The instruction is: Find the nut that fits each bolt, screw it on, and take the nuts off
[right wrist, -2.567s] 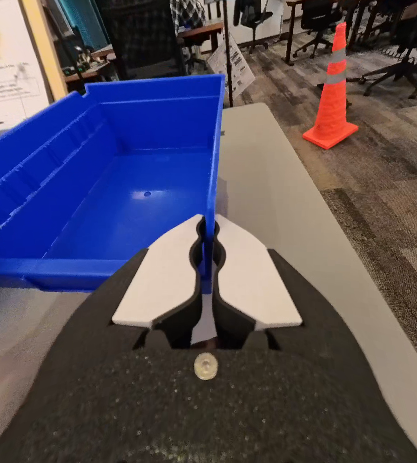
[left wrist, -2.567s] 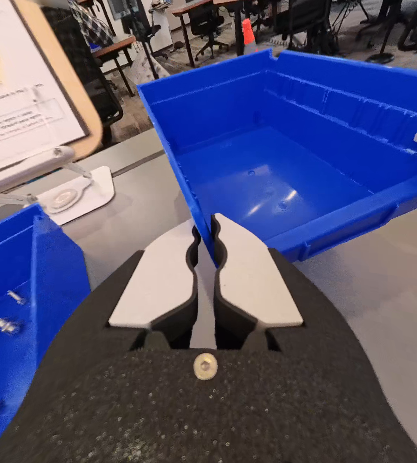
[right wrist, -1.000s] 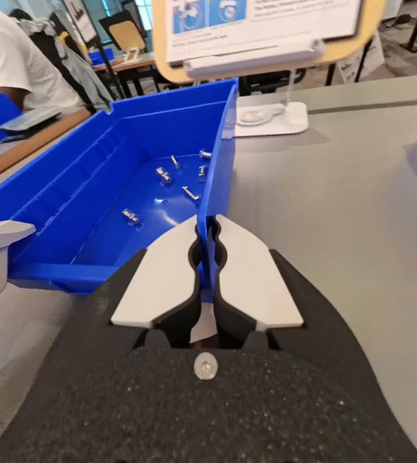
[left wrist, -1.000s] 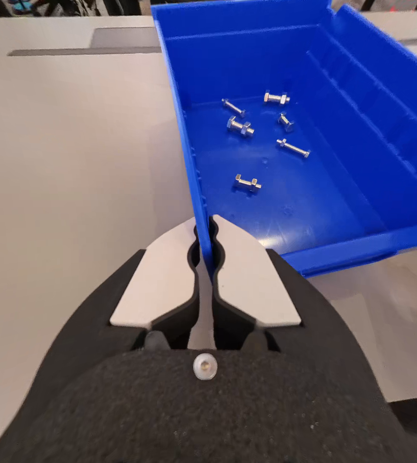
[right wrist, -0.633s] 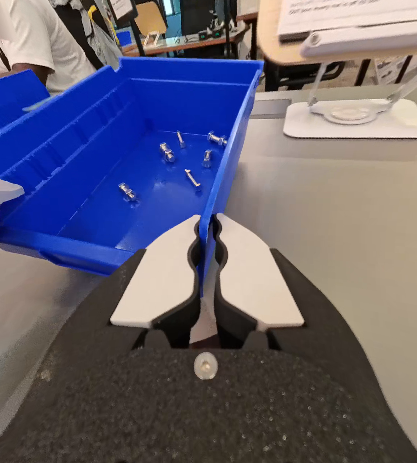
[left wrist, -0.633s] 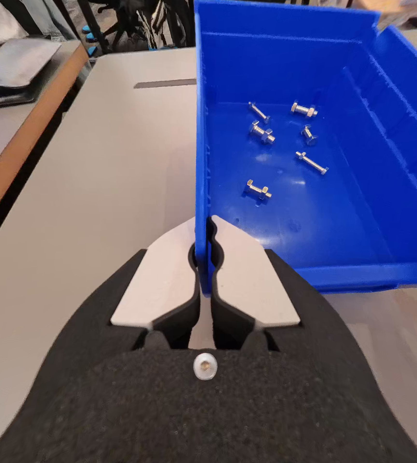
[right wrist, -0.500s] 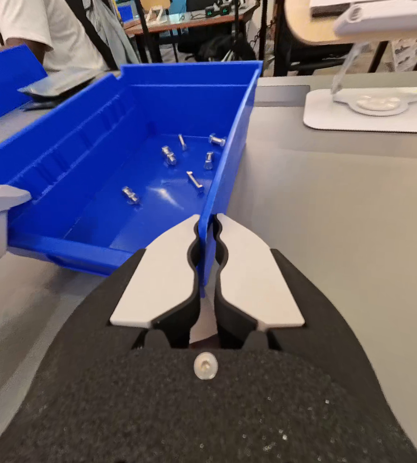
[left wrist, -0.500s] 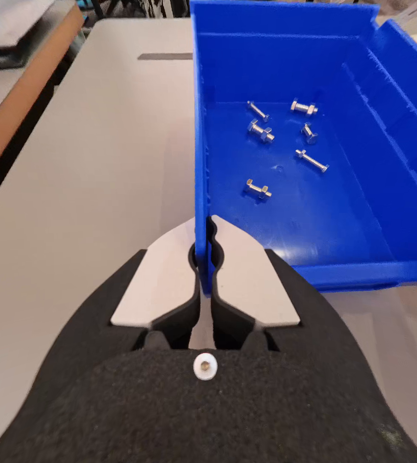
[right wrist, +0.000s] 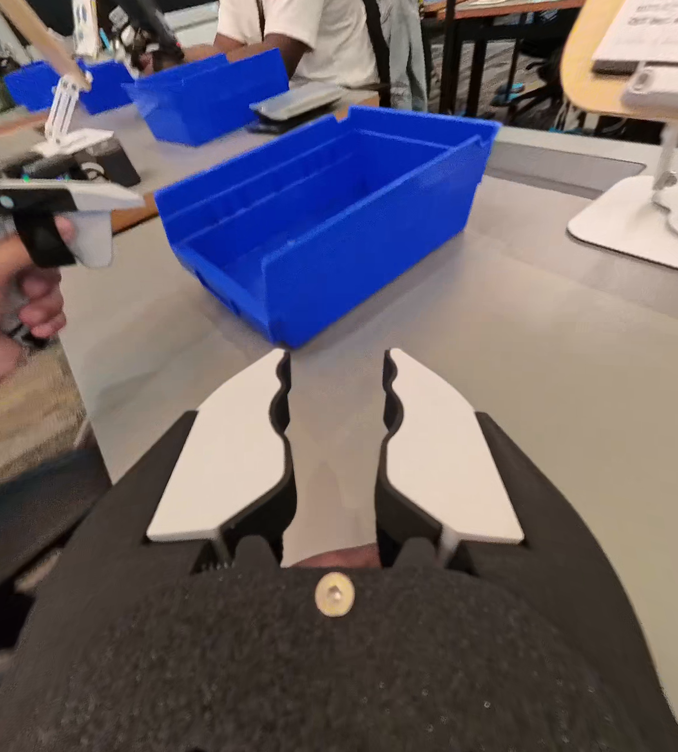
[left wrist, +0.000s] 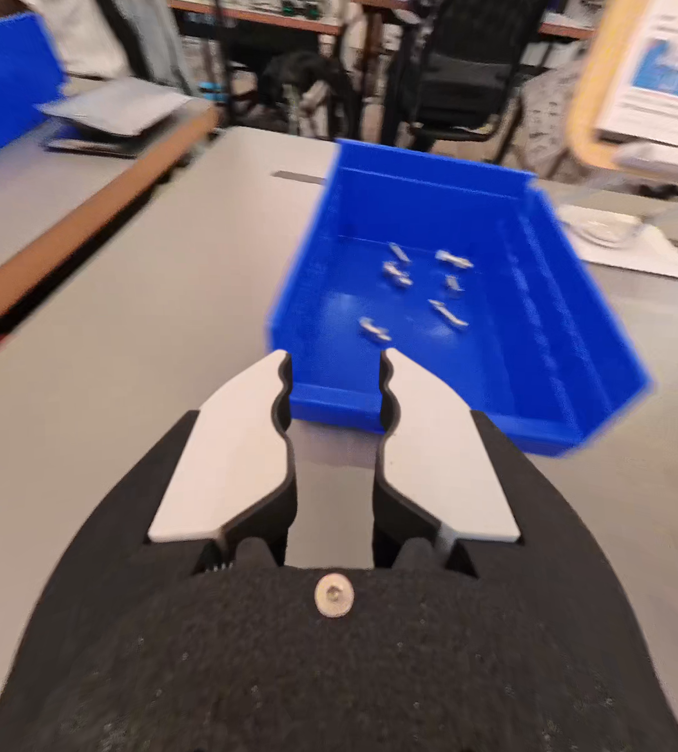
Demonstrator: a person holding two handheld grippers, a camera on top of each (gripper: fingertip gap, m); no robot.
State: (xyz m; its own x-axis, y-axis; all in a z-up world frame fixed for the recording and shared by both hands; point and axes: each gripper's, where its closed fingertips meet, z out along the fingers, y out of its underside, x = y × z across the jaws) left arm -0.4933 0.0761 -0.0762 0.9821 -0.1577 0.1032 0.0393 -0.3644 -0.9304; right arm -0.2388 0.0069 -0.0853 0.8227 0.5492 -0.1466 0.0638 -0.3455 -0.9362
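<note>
Both grippers gape off the bin point(left wrist: 541, 439), apparently empty.

Six small silvery bolts point(left wrist: 419, 289) scattered loose on the floor of a blue bin point(left wrist: 541, 309), toward its far half; blurred, so nuts threaded on them not clear; one nearest the front, point(left wrist: 375, 329), lying alone; a long thin one point(left wrist: 448, 312) slanted to its right; four more clustered behind; all lying flat, apart from each other; bin resting on the grey tabletop point(left wrist: 146, 309).
</note>
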